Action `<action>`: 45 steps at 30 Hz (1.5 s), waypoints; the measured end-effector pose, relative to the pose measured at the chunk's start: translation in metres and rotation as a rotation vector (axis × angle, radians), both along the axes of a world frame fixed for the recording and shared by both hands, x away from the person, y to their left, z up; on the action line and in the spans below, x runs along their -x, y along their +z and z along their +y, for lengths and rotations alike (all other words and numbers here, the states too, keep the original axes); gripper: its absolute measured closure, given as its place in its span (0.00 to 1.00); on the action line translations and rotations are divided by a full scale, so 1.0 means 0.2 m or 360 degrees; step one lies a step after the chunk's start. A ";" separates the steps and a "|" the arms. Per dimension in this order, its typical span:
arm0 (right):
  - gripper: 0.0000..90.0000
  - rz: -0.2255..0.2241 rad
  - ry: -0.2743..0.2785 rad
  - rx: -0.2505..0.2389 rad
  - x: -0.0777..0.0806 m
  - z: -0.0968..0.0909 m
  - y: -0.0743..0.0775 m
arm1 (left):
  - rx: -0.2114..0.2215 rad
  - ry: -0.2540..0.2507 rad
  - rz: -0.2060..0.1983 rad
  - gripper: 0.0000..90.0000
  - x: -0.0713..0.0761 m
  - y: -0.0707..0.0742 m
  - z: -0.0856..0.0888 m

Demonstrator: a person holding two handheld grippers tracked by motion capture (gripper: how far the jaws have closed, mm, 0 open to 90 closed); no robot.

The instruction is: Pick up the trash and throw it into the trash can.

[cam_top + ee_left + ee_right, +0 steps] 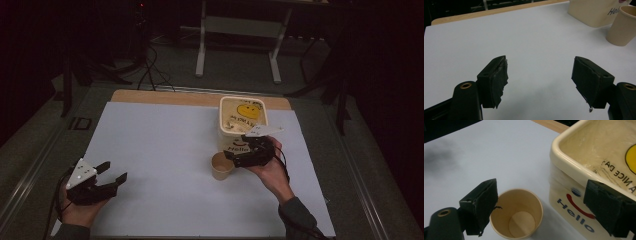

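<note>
1. Your right gripper (235,156) hangs over the paper cup (221,165), which stands upright and empty on the white sheet (165,150), right of the tabletop's middle and toward its near edge.
2. In the right gripper view its jaws stand wide apart: one pad is at the cup's (517,213) rim on one side, the other is over the cream tub (599,170). Whether the first pad touches the rim I cannot tell; nothing is gripped.
3. The tub (242,122) sits just behind the cup, toward the far edge, the two near or perhaps touching. It is lined with clear film, and a smiley face shows inside.
4. Your left gripper (111,176) rests low near the near-left corner of the sheet, well apart from the cup, jaws wide and empty; the left gripper view shows bare sheet between them, with the cup (622,25) and tub (594,11) far off.
5. Judged from this, the work is at its start: the cup is untouched on the sheet, not lifted and not in the tub.
6. What seems left: centre the right jaws around the cup wall, close gently so the paper does not crush, lift, and carry it, probably into the tub.
</note>
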State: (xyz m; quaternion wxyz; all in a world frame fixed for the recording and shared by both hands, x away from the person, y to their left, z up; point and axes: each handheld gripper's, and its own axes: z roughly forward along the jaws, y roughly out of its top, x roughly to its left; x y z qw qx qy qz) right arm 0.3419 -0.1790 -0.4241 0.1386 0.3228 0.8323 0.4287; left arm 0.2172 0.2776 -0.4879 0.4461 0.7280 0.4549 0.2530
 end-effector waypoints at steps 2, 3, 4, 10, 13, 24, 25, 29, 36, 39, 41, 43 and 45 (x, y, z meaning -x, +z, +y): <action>0.13 0.0013 0.0017 0.0011 -0.01 0.01 0.00 | 0.0001 0.0000 -0.0001 0.32 0.00 0.00 0.00; 0.13 0.0020 0.0028 0.0021 -0.01 0.02 0.01 | 0.0001 0.0000 0.0000 0.32 0.00 0.00 0.00; 0.13 0.0022 0.0035 0.0030 -0.01 0.03 0.01 | -0.0001 0.0000 0.0000 0.32 0.00 0.00 0.00; 0.13 0.0062 0.0121 0.0111 -0.03 0.06 0.02 | -0.0003 -0.0003 0.0003 0.32 0.00 0.00 0.00; 0.13 0.0084 0.0182 0.0166 -0.04 0.08 0.03 | -0.0003 -0.0004 0.0003 0.32 0.00 0.00 0.00; 0.12 0.0188 0.0358 0.0382 -0.08 0.16 0.04 | -0.0001 -0.0005 0.0004 0.32 0.00 0.00 0.00; 0.12 0.0199 0.0384 0.0406 -0.08 0.17 0.04 | -0.0001 -0.0005 0.0004 0.32 0.00 0.00 0.00; 0.12 0.0237 0.0424 0.0473 -0.09 0.19 0.03 | -0.0002 -0.0006 0.0005 0.32 0.00 0.00 0.00; 0.12 0.0302 0.0455 0.0568 -0.11 0.21 0.02 | -0.0002 -0.0007 0.0005 0.32 0.00 0.00 0.00; 0.11 0.0321 0.0470 0.0598 -0.11 0.22 0.01 | -0.0001 -0.0008 0.0005 0.32 0.00 0.00 0.00; 0.11 0.0355 0.0495 0.0634 -0.11 0.23 -0.01 | -0.0002 -0.0009 0.0007 0.32 0.00 0.00 0.00; 0.11 0.0370 0.0508 0.0661 -0.12 0.24 -0.02 | -0.0001 -0.0009 0.0008 0.32 0.00 0.00 0.00; 0.11 0.0385 0.0513 0.0666 -0.12 0.24 -0.02 | 0.0000 -0.0010 0.0008 0.32 0.00 0.00 0.00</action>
